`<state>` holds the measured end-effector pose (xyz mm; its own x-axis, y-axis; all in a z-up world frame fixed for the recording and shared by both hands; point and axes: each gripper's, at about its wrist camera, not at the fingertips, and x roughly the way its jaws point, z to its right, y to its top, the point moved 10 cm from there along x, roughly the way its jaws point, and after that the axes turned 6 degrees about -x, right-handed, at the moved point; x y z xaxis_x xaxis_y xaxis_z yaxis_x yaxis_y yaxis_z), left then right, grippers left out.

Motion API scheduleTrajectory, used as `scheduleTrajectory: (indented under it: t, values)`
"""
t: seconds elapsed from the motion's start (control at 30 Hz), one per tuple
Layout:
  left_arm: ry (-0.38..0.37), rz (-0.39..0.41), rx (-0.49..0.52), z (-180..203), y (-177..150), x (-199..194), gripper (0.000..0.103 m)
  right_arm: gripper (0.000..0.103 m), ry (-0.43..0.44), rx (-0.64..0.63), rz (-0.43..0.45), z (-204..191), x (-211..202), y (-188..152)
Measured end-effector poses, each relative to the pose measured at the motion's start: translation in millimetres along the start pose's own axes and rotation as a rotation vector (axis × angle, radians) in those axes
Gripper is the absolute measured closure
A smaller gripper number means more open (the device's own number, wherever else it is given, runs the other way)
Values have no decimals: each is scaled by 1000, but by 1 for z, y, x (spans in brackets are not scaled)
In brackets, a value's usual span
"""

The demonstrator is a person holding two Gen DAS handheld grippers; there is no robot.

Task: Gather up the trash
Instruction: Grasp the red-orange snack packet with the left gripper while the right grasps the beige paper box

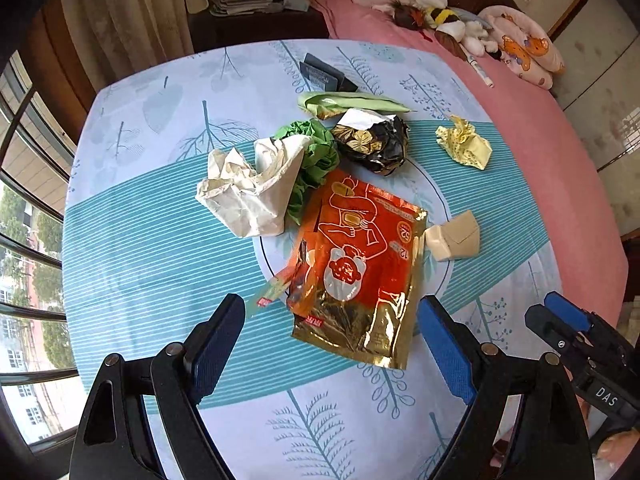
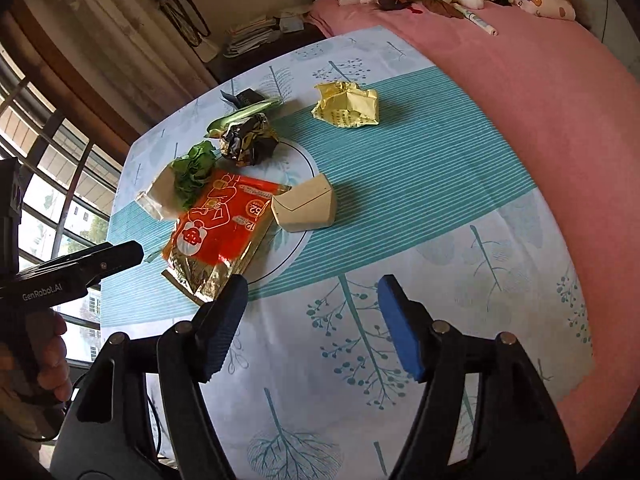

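We count eight trash bits mid-cloth | one foil pouch, red-gold, flat, nearest front edge | left gripper wide open, empty | right gripper spread wide, empty

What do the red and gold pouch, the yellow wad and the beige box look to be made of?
Red and gold pouch: likely metallised plastic film, glossy, with mirror-like gold creases. Yellow wad: probably thin printed paper or wrapper, matte, sharply crumpled. Beige box: seemingly cardboard, matte, with flat folded panels.
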<state>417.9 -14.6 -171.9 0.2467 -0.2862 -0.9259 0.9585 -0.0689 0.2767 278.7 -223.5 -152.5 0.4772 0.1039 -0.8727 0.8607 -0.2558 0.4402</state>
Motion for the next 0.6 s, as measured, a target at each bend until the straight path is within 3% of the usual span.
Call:
scheduleTrajectory:
  t: [0.17, 0.37, 0.5, 0.6]
  values:
    - [-7, -77, 7, -1, 9, 51, 14, 31, -31, -1, -26, -3, 44, 20]
    - [-15, -133, 36, 11, 6, 81, 14, 26, -60, -54, -34, -9, 75, 37]
    - [-11, -141, 67, 20, 7, 91, 19, 24, -67, -95, -41, -13, 91, 43]
    - [45, -129, 119, 26, 8, 95, 26, 24, -84, -130, -52, -12, 100, 46]
